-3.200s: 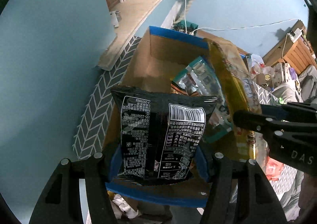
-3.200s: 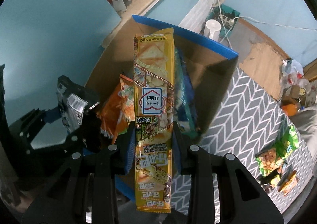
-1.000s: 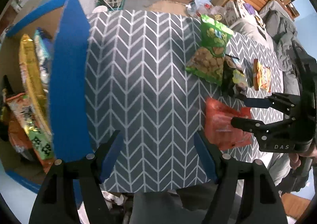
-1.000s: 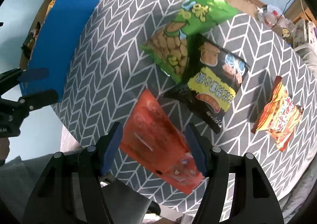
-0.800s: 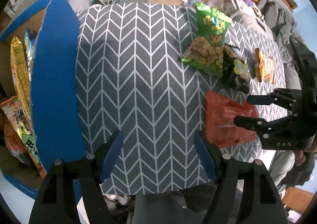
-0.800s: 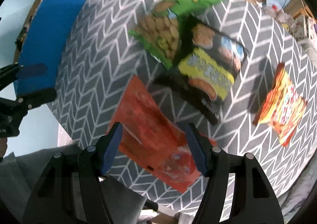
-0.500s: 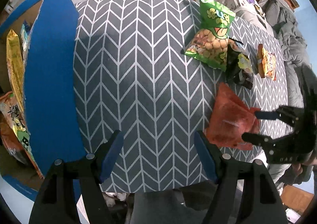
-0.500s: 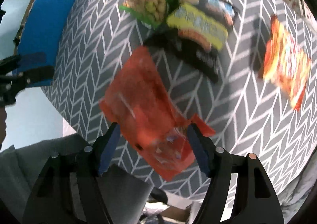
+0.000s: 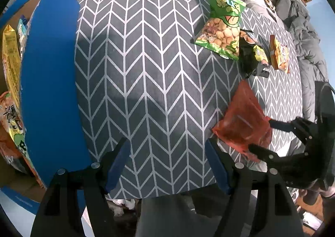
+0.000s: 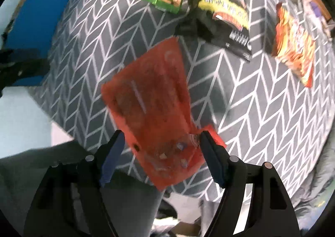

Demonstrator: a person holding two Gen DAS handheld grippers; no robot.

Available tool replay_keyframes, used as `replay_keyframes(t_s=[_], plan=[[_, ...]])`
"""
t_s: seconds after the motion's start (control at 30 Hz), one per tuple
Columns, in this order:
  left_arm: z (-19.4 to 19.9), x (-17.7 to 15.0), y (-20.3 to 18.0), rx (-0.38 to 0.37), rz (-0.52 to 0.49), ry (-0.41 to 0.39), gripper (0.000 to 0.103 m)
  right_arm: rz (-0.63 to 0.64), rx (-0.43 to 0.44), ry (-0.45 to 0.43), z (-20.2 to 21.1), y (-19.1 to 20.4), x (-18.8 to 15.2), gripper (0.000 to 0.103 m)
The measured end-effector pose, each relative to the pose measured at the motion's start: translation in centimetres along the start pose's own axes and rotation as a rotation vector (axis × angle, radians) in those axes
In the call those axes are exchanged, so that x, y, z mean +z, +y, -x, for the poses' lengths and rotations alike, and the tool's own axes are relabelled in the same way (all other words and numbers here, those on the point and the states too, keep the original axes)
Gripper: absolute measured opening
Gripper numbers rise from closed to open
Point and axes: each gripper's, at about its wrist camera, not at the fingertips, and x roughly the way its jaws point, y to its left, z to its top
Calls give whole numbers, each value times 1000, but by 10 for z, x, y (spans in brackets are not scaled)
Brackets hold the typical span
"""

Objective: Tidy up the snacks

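The right gripper [image 10: 161,153] is hanging straight down over the red bag [image 10: 150,100], w/ its jaws standing wide and having just been opening; the bag's lower end sits between the blue pads but neither pad looks to be pressing it, so I'm reading it as not yet held. The picture is blurred, tho, so I can't rule out a light touch on the right-hand pad. The bag is lying at the near edge of the counter [image 9: 146,69], the one w/ the grey zigzag cloth, its clear-windowed end poking out past the edge. The left gripper [image 9: 167,161] is also open and empty, hovering over bare cloth just beside the blue box [image 9: 48,90], where several snacks are already standing. Three others are waiting farther back: the green bag [image 9: 219,35], the black bag [image 10: 222,17] touching it, and the orange bag [image 10: 293,42] apart from both. As for handling, the red bag is looking light, thin and crinkly, prob. slick film w/ loose bits inside that could crush, so I'd guess a gentle pinch is enough. Best spot, imo, is across the narrow width near the overhanging end, where the pads can get under and around it; a pinch on the flat middle would likely just skid off. Once lifted it'll prob. flop, so it's worth carrying upright.
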Motion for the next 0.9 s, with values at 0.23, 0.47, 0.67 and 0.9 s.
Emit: replay_keyframes(t_s=[0.23, 0.47, 0.67, 0.9], plan=[[-1, -2, 1, -8, -8, 9, 75, 105, -130, 0, -20, 33, 2, 74], [-3, -2, 0, -3, -21, 12, 75, 147, -207, -8, -36, 57, -3, 69], [-2, 4, -3, 4, -35, 9, 75, 93, -141, -54, -28, 59, -14, 52], [2, 26, -17, 9, -62, -6, 75, -3, -68, -101, -13, 37, -29, 50]])
